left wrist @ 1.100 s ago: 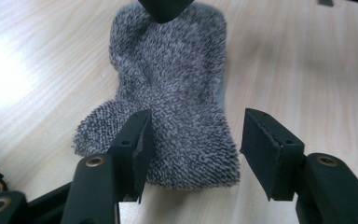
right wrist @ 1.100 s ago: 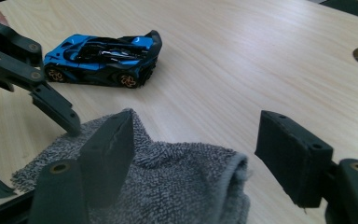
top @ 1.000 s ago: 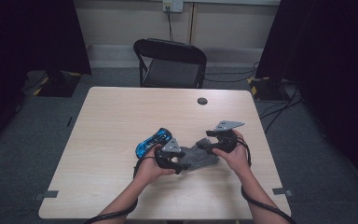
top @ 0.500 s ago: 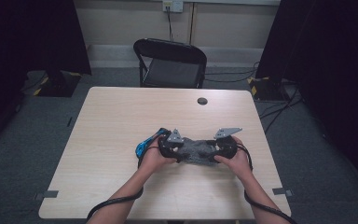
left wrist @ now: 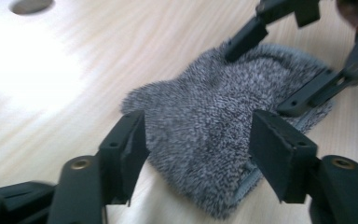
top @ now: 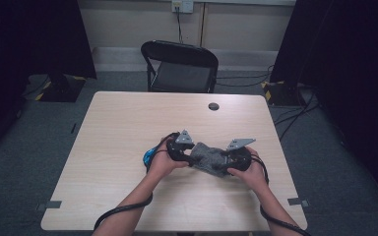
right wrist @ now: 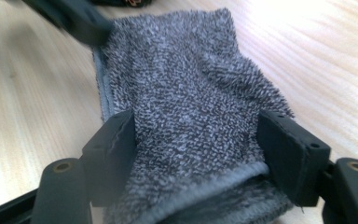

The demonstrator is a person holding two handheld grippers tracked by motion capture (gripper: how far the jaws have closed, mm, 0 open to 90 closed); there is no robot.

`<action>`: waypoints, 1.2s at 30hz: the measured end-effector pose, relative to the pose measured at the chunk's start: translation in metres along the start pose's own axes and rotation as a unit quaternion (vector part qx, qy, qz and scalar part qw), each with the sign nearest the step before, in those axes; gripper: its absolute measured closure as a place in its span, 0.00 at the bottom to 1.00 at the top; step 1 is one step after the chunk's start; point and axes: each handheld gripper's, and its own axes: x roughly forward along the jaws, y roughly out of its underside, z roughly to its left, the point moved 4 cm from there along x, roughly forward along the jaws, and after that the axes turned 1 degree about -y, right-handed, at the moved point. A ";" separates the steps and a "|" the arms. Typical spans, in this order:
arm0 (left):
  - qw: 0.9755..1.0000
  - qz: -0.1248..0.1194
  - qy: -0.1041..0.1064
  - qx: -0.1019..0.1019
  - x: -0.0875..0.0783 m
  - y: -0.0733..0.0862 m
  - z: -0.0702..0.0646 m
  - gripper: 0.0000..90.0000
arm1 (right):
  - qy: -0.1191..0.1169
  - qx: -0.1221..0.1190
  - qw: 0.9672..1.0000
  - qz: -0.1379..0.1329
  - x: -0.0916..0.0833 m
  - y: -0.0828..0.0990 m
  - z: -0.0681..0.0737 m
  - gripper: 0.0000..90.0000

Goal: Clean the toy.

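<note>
Both claws had closed in over the cloth (top: 210,160) on the worktop (top: 118,128). Left claw (left wrist: 198,140) had just opened wider, straddling it; right claw (right wrist: 198,140) wide, flanking it.

One grey cloth (top: 210,158) — one blue object (top: 149,156) — one chair (top: 179,66).

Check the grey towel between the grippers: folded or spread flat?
Folded. In the right gripper view the grey towel shows a second layer under its hemmed edge, and it lies as a narrow doubled strip on the table.
</note>
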 end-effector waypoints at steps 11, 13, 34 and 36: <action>0.998 -0.013 -0.047 -0.025 -0.059 0.011 0.036 0.28 | 0.028 0.004 1.000 0.010 0.004 0.002 0.005 0.33; 0.998 -0.008 -0.056 -0.032 -0.063 0.017 0.041 0.26 | 0.033 0.007 0.999 0.012 0.005 0.002 0.005 0.34; 0.995 0.030 -0.072 -0.065 -0.038 0.044 0.071 0.18 | 0.047 0.019 0.998 -0.021 0.005 0.008 0.007 0.37; 0.994 0.032 -0.076 -0.069 -0.033 0.045 0.072 0.18 | 0.048 0.019 0.998 -0.024 0.005 0.009 0.008 0.37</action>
